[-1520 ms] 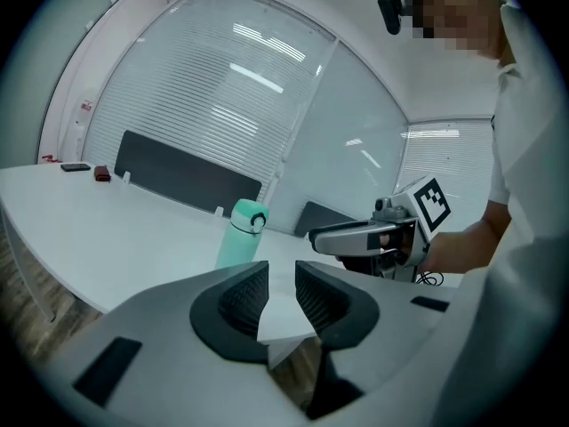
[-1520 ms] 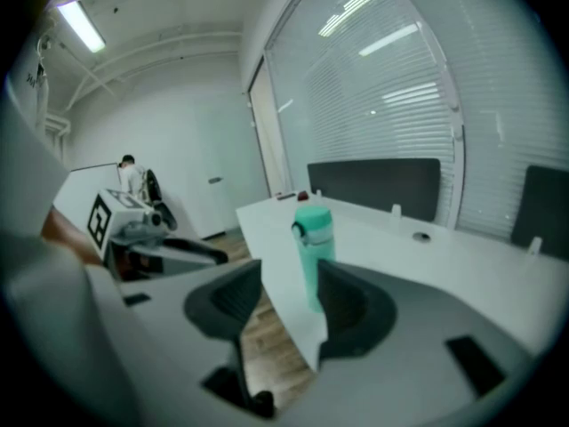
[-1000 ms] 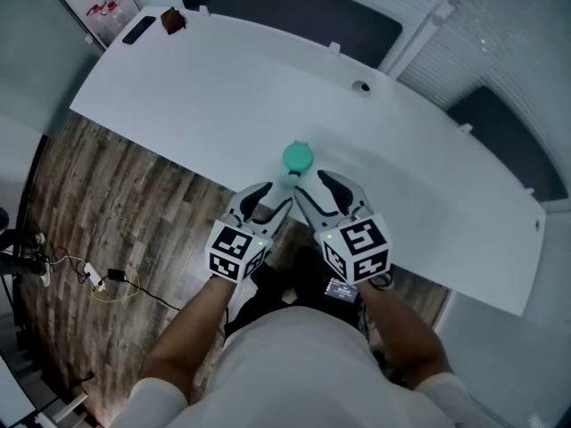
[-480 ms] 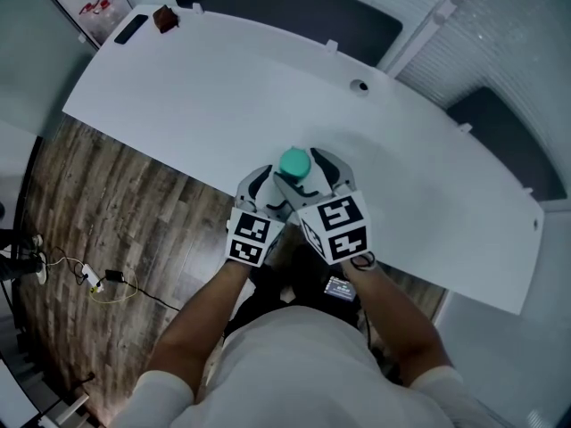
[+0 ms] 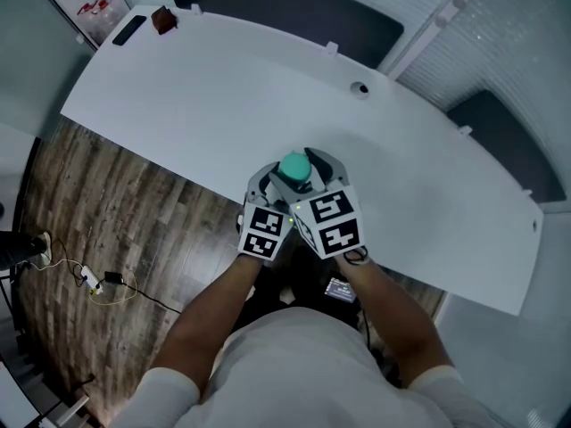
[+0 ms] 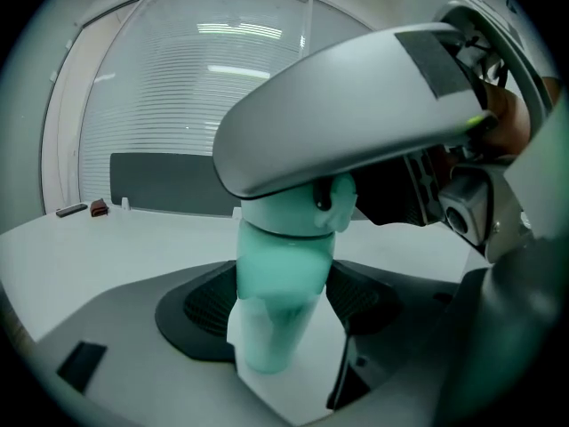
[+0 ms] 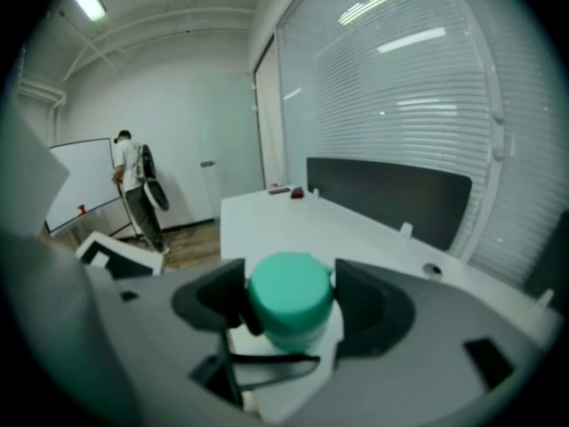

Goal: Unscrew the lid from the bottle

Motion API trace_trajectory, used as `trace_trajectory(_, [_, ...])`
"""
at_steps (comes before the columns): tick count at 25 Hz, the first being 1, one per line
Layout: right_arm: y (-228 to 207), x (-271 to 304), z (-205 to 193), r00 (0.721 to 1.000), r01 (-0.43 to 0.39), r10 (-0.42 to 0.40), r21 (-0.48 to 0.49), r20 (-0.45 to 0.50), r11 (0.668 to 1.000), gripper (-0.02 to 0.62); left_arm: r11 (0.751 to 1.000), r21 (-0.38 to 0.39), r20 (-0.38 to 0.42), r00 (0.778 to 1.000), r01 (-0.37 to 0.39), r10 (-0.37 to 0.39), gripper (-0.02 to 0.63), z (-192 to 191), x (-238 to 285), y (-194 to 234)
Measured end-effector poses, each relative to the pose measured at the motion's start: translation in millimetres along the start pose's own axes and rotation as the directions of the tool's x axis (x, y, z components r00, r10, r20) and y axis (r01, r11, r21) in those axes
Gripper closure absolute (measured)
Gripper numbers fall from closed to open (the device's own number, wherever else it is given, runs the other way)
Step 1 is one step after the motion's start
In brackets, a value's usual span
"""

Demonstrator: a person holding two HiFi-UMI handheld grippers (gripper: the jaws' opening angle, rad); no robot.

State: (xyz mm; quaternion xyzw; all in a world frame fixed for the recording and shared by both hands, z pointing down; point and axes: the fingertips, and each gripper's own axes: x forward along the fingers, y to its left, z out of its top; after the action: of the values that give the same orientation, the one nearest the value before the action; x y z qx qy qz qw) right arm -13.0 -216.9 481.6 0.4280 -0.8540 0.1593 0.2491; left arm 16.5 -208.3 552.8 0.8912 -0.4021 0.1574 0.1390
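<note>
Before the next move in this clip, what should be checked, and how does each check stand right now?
1. Bottle standing on the table: ok.
2. Lid on the bottle: ok.
3. Bottle body between left gripper fingers: ok; its jaws have just been opening.
4. Lid between right gripper fingers: ok; its jaws have just been opening.
5. Firm grip on body and lid: not ok, both grippers open.

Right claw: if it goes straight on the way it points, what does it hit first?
The green lid of the bottle. It already sits between the right claw's jaws, which have just been opening and stand apart. Depth is unclear, but nothing seems nearer.
</note>
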Motion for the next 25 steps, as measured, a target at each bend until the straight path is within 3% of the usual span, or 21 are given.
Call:
trace_trajectory(4, [0.1, 2.0, 1.1, 1.0, -0.022, 0.022, -0.007, 0.0, 1.0, 0.27, 0.999, 0.004, 0.003, 0.999, 0.039, -0.039, 0.289, 0.3, 0.8, 1.3])
trace_trajectory(9, [5.7, 1.4, -0.4, 0.992, -0.121, 0.119, -0.073, -0.034, 0.99, 0.268, 0.98, 0.066, -0.021, 0.982, 0.187, -0.186, 0.288, -0.9, -1.5, -2.2])
trace_trajectory(12, [10.0, 0.3, -3.2, 0.979, -0.197, 0.19, -0.11, -0.072, 0.974, 0.27, 0.946, 0.113, -0.051, 0.952, 0.305, -0.301, 0.288, -3.3, -4.6, -5.6])
trace_trajectory(15, [15.1, -0.6, -5.1, 0.96, -0.272, 0.257, -0.147, -0.112, 0.951, 0.27, 0.895, 0.142, -0.098, 0.906, 0.423, -0.412, 0.288, -4.6, -8.3, -8.5])
trace_trajectory(17, [16.5, 0.4, -4.8, 0.949, -0.307, 0.288, -0.159, -0.13, 0.938, 0.268, 0.875, 0.146, -0.124, 0.886, 0.461, -0.446, 0.287, -5.0, -9.2, -8.4])
trace_trajectory(18, [16.7, 1.2, -4.5, 0.946, -0.314, 0.295, -0.161, -0.133, 0.935, 0.27, 0.877, 0.144, -0.13, 0.887, 0.459, -0.443, 0.287, -5.1, -9.0, -7.9])
trace_trajectory(20, [16.6, 2.0, -4.8, 0.95, -0.302, 0.283, -0.159, -0.131, 0.94, 0.268, 0.903, 0.141, -0.115, 0.912, 0.407, -0.393, 0.287, -4.6, -9.2, -6.5])
trace_trajectory(23, [14.4, 2.0, -3.4, 0.97, -0.234, 0.224, -0.127, -0.091, 0.964, 0.269, 0.962, 0.113, -0.037, 0.969, 0.248, -0.246, 0.287, -3.4, -12.8, -1.3])
trace_trajectory(25, [13.4, 2.0, -0.2, 0.981, -0.19, 0.186, -0.088, -0.055, 0.978, 0.27, 0.987, 0.073, -0.003, 0.989, 0.146, -0.146, 0.287, -5.8, -13.9, 1.6])
